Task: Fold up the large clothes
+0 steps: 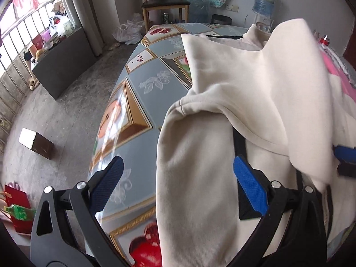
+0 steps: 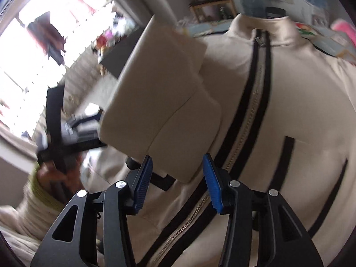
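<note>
Blue-padded fingers of my left gripper (image 1: 178, 182) stand spread wide, pinching nothing; a cream sleeve (image 1: 195, 178) of the jacket (image 1: 255, 84) hangs down between them, touching neither pad that I can see.

Item: jacket, cream, with black-edged zipper (image 2: 255, 102) and stand collar, lying front-up ahead of both pairs of fingers.

Item: my right gripper (image 2: 178, 178), fingers apart, nothing pinched; a folded sleeve end with its cuff (image 2: 160, 93) hangs just beyond the tips.

Surface: table (image 1: 142, 71) under a grey-blue oilcloth printed with gold-framed fruit pictures and white flower sprigs, showing left of my left fingers.

Room, left view only: concrete floor (image 1: 66, 115), wooden chair (image 1: 164, 4), water cooler bottle (image 1: 264, 0), white plastic bags (image 1: 129, 31), dark low cabinet (image 1: 66, 60) by a barred window (image 1: 22, 33), small brown box (image 1: 37, 143), red gift bag (image 1: 17, 209), pink cloth (image 1: 338, 71) to the right.

Right view only: zipper and collar, and my left gripper (image 2: 73, 129) seen from outside, blurred.

Writing: the bottle's label is too small to read.
</note>
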